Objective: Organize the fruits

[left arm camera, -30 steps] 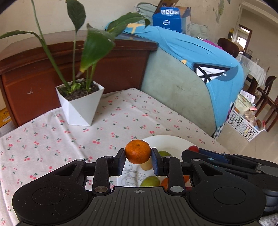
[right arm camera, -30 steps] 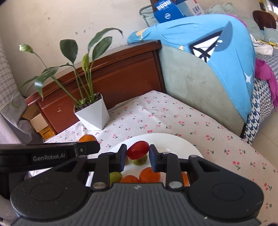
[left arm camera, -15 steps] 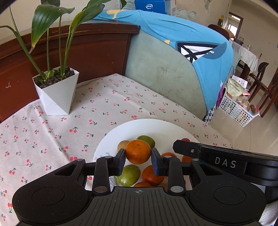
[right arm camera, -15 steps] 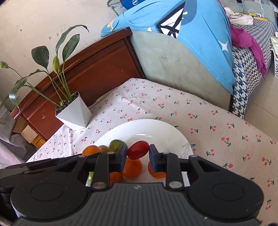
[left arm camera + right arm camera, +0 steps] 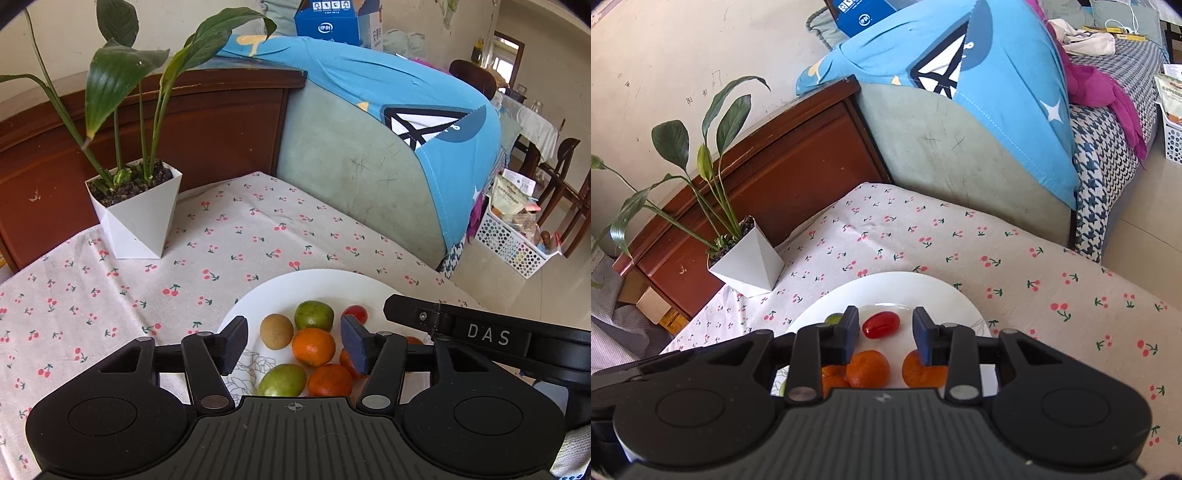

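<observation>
A white plate (image 5: 314,275) on the cherry-print cloth holds several fruits. My left gripper (image 5: 294,345) hovers over it and its jaws are opening; the orange (image 5: 314,346) lies on the pile between the pads, touching neither. Around it sit a brown fruit (image 5: 276,331), a green one (image 5: 314,315) and a red tomato (image 5: 355,314). My right gripper (image 5: 885,332) is over the plate (image 5: 897,278) too, jaws opening. The red tomato (image 5: 881,325) rests on the plate between them with a gap on each side. Two oranges (image 5: 868,369) lie nearer.
A white pot with a leafy plant (image 5: 136,218) stands at the back left of the cloth. A dark wooden headboard (image 5: 221,122) and a green cushion under blue fabric (image 5: 369,173) border the far side. The cloth's edge drops off on the right, above a basket (image 5: 509,243) on the floor.
Both grippers sank over the plate and their jaws spread. The orange left the left pads and the red tomato left the right pads; both now lie on the plate.
</observation>
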`<state>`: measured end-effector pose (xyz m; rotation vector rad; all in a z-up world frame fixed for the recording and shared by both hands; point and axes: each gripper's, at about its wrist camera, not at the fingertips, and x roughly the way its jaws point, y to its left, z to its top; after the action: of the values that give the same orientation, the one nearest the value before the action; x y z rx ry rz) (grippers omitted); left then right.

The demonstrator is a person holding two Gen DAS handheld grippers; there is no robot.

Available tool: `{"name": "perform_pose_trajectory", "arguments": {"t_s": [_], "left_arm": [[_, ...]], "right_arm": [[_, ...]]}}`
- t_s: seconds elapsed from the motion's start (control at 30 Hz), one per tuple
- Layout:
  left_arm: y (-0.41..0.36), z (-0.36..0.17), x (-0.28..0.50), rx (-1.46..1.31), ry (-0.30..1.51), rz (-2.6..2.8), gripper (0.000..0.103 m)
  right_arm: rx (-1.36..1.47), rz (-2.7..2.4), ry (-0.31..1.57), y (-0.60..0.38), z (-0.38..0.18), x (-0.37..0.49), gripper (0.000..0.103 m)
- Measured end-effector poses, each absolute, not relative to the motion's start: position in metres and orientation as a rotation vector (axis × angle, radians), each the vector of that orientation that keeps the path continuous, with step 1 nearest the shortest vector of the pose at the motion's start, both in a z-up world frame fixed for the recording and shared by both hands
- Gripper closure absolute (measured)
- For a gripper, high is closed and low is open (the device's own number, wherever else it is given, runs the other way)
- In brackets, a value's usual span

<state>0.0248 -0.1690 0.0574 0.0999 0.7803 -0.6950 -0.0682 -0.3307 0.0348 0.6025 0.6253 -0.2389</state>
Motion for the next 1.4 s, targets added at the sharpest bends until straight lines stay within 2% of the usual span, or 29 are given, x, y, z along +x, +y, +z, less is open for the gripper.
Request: {"name": "perform_pose_trajectory", "arguments": {"t_s": [0.1,0.13,0.37,0.5,0.63,0.87,1.23,1.4], "left_arm": [[-0.167,0.064,0.022,0.095,0.782,-0.676,0.041],[-0.166,0.066,0.021,0.098,0.787,-0.662,0.036],[-0.155,0.071,0.005,0.085,0.823,-0.602,0.02],[-0.15,0.068,-0.009,0.095,0.858,-0.577,0.018],[-0.146,0.066,-0.02,0.117,0.875,-0.552,0.017],[-0.136,0.061,-0.033,0.139,0.924,-0.492,0.015],[-0.122,0.067,-0.044,0.152,0.936,-0.387,0.013],[-0.12,0.068,-0.048,0.172,0.93,-0.36,0.012]], "right_arm": [[0.592,-0.247,0.619,-0.33,0.041,-0.072,0.062],[0.582,-0.257,0.62,-0.329,0.044,-0.073,0.061],[0.549,-0.303,0.634,-0.323,0.052,-0.09,0.043],[0.548,-0.32,0.655,-0.318,0.052,-0.101,0.041],[0.513,-0.338,0.676,-0.308,0.054,-0.115,0.032],[0.508,-0.36,0.712,-0.299,0.053,-0.132,0.025],[0.429,-0.386,0.761,-0.278,0.052,-0.142,0.015],[0.419,-0.391,0.769,-0.275,0.051,-0.143,0.014]]}}
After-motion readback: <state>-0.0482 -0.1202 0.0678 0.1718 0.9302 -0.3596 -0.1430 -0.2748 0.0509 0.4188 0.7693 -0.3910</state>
